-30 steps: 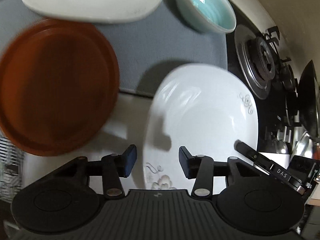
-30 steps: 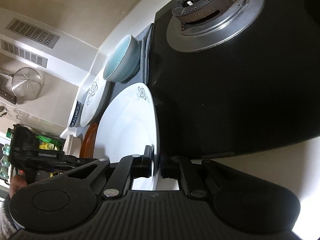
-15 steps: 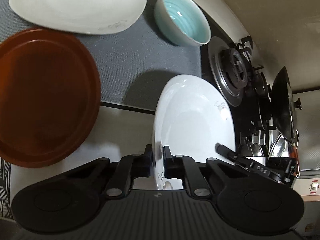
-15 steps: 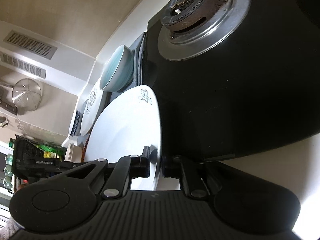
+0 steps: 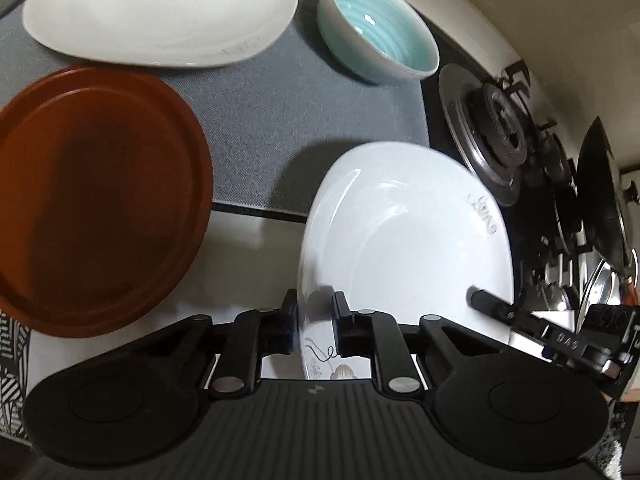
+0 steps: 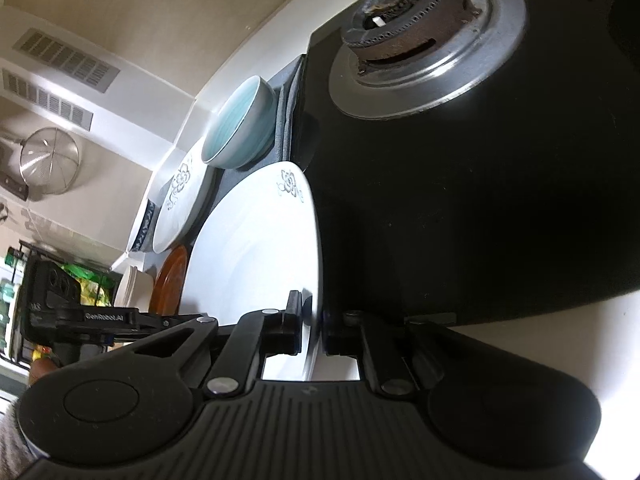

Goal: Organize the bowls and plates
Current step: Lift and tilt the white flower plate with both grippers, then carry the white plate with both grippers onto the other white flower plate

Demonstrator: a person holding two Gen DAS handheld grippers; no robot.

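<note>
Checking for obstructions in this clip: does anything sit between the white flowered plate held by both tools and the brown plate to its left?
Nothing visible does. The white flowered plate is clamped at its rim by the left tool and right tool. Only bare counter separates it from the brown plate.

The left wrist camera is looking steeply down from close above the counter's near edge, past its own fingers (image 5: 348,332). The right wrist camera is sitting low, looking at a shallower angle along the cooktop's (image 6: 460,220) left edge. Both are sharing the white floral plate (image 5: 400,240) (image 6: 256,256), the turquoise bowl (image 5: 376,36) (image 6: 236,132) and the burner (image 5: 500,128) (image 6: 408,24).
</note>
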